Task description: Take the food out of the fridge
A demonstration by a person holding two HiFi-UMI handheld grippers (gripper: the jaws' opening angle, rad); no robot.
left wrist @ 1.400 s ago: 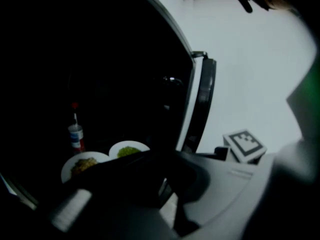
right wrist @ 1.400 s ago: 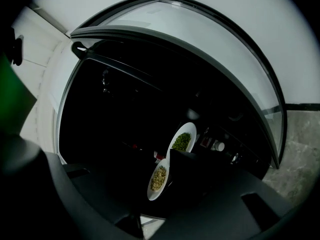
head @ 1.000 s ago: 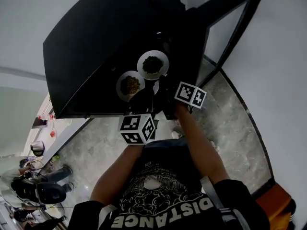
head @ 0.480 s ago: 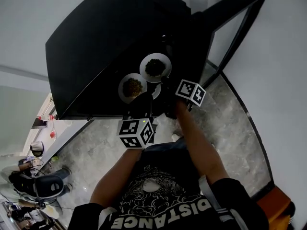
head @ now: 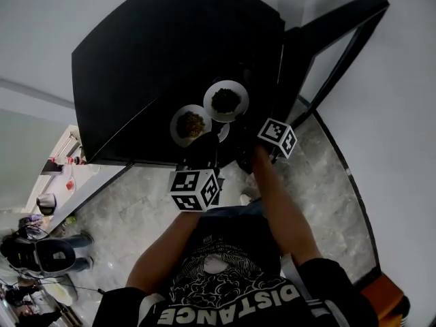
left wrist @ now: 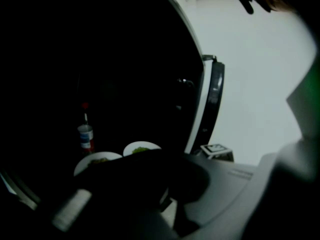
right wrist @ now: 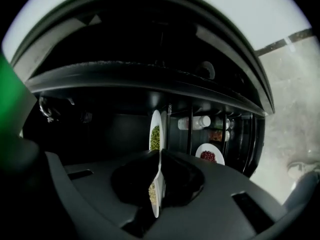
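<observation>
The right gripper (right wrist: 159,159) has been rolling over since a second ago, its marker cube turning at the centre right of the head view, and its jaws have just been closing. Now they are pinching the rim of the near plate (head: 176,127), the one carrying brownish food, with the thin white edge running straight up between the pads in the right gripper view.

That plate is sitting inside the open fridge (head: 170,53), just above centre in the head view, with a second plate (head: 238,87) of greens lying just beyond it, up and to the right. The door (head: 291,67) is standing open at the upper right.

The left gripper (left wrist: 145,159) is hovering just below the same plate. Its view is dim, but its jaws are looking drawn together with nothing in them.

So the right hand has the plate, biting its lower-right edge. Being round, the plate has no long axis to line up. The way out, I reckon, is running down-frame toward the person, keeping the plate level.
</observation>
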